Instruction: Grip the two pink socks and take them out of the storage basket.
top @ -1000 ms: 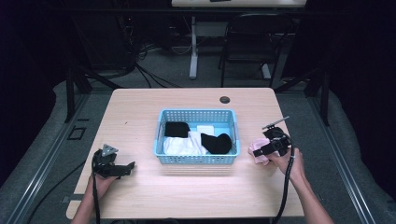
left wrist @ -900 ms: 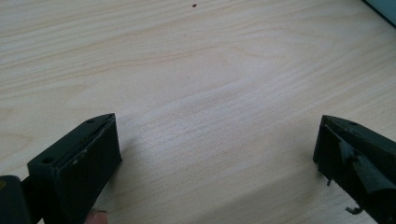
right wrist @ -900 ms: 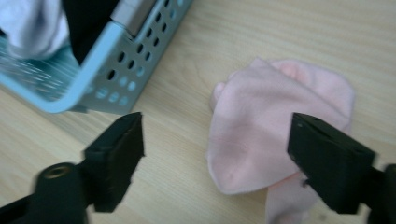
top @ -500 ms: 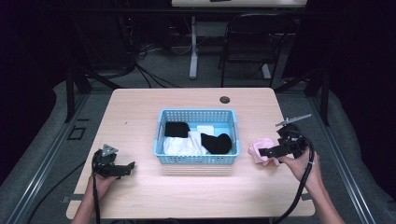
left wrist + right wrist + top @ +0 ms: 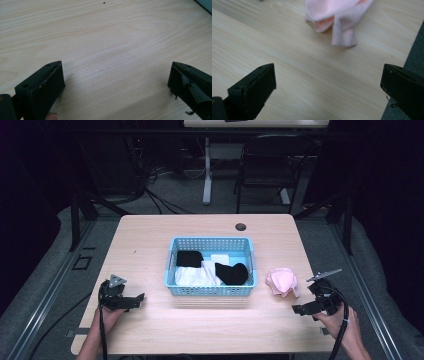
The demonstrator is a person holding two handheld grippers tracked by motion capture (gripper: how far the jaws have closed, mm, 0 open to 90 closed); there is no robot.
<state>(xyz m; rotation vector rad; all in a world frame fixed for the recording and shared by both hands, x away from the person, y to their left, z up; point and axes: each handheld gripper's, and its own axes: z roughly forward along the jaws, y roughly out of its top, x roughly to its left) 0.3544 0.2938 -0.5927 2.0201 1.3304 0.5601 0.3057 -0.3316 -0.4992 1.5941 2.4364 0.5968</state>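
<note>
- While nothing sits between the jaws of the right gripper [image 5: 305, 307], just opened wide over bare table [image 5: 150, 245], treat the pink cloth [image 5: 282, 281] as released and leave it alone.
- Note the cloth's place: bunched on the wood at 3 o'clock of the blue basket [image 5: 210, 291], near it but not touching, close to the table's right edge.
- Back away toward 5 o'clock of the cloth, low and level; avoid snagging the loose flap, seen at 12 o'clock in the right gripper view [image 5: 337, 17].
- Mind the trailing cable: route it clear of the cloth, or risk dragging the cloth off the edge.
- Hold the left gripper [image 5: 132, 301] at 8 o'clock of the basket, jaws spread apart and empty over bare wood [image 5: 116, 75].
- Probably next: pick from the basket, black sock [image 5: 232, 273] at its 4 o'clock corner, nearest the right gripper.
- Pinch one layer only, avoiding the white garment [image 5: 192, 276] beside it.
</note>
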